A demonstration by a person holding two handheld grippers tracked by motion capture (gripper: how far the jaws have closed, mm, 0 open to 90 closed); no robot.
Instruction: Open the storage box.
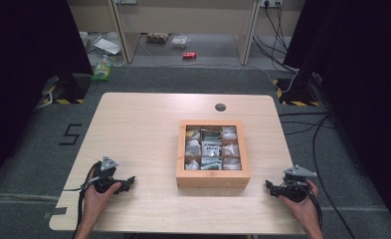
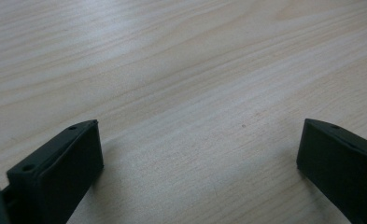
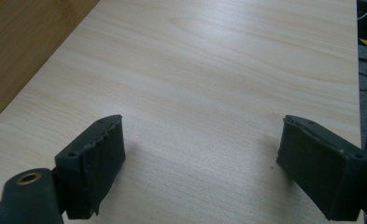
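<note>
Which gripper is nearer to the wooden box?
Right. The right gripper sits just off the wooden box's near right corner; the left gripper rests farther away, across bare table to the box's left.

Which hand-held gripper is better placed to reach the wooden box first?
Right, by a small margin. The right hand-held gripper sits open just off the wooden box, whose near corner shows in its own view. The left hand-held gripper, also open, has more bare table to cross.
</note>
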